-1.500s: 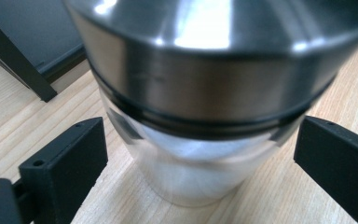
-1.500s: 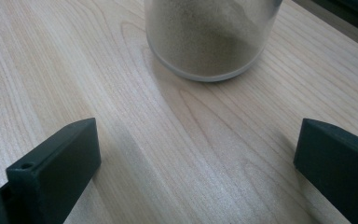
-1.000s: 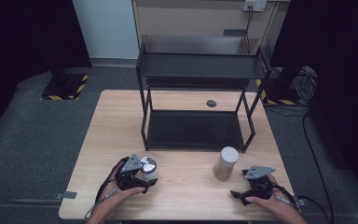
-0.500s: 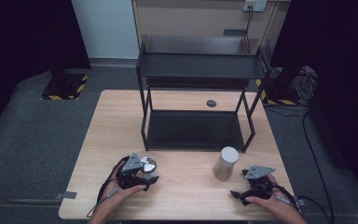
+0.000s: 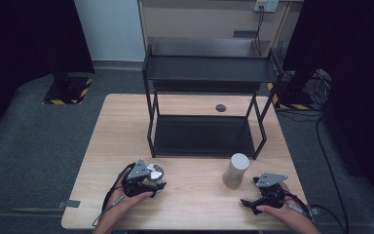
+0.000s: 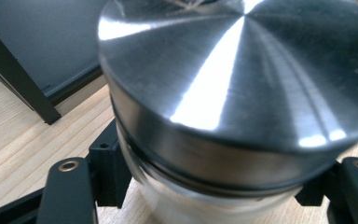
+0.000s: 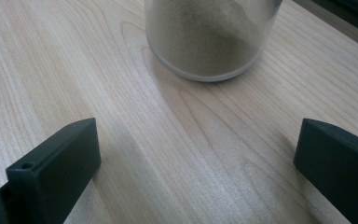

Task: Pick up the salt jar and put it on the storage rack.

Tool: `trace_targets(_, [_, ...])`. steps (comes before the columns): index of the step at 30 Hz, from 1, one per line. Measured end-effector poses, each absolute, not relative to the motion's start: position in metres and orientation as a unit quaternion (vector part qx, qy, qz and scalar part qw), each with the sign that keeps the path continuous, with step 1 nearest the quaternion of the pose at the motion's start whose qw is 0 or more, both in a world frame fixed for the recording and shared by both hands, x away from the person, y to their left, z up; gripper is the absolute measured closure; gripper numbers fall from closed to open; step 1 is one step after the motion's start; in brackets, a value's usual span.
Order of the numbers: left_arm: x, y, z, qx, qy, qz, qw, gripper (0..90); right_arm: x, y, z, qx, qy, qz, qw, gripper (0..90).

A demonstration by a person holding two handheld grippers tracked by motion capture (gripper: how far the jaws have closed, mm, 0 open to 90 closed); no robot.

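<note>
- The left gripper [image 5: 152, 181], held in the person's left hand [image 5: 121, 195] near the tabletop's front-left corner, has just been closing its two black jaws; they now pinch a small glass jar with a brushed steel lid [image 5: 155, 171] between them.
- In the left gripper view that steel-lidded glass jar [image 6: 242, 79] sits upright and very close, with a black jaw pressed against the clear wall under the lid on either side.
- The jar stands on the pale wooden tabletop [image 5: 195, 204], just in front of the front-left leg of the black metal two-tier shelf rack [image 5: 204, 73], which takes up the middle and back of the top.
- The right gripper [image 5: 246, 202], in the right hand [image 5: 282, 210], rests near the tabletop's front-right corner with its jaws spread wide and nothing between them.
- In the right gripper view the two jaws stand well apart over bare wood [image 7: 191, 154], pointing at the base of a frosted cylindrical jar filled with tan powder [image 7: 209, 37].
- That powder jar [image 5: 235, 170] stands upright with a pale lid, near the front-right leg of the rack and just ahead of the right gripper, apart from it.
- A small dark round disc [image 5: 220, 107] lies on the tabletop near its back edge, under the rack's upper shelf.
</note>
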State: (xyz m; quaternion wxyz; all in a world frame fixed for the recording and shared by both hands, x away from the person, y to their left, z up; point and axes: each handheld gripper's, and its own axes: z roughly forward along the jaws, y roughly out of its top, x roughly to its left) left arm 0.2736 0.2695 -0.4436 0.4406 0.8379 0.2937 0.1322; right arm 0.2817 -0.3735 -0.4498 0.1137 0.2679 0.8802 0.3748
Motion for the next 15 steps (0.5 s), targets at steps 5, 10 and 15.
trace_targets(5, [0.2741, 0.2692, -0.4423, 0.839, 0.294, 0.132, 0.439, 29.2, 0.2817, -0.3735, -0.4498, 0.268, 0.88, 0.375, 0.114, 1.4])
trace_targets(10, [0.2733, 0.2685, -0.4402, 0.841, 0.294, 0.134, 0.434, 29.6, 0.2817, -0.3735, -0.4498, 0.268, 0.88, 0.375, 0.114, 1.4])
trace_targets(15, [0.2724, 0.2664, -0.4382, 0.843, 0.293, 0.137, 0.429, 29.6, 0.2817, -0.3735, -0.4498, 0.268, 0.88, 0.375, 0.114, 1.4])
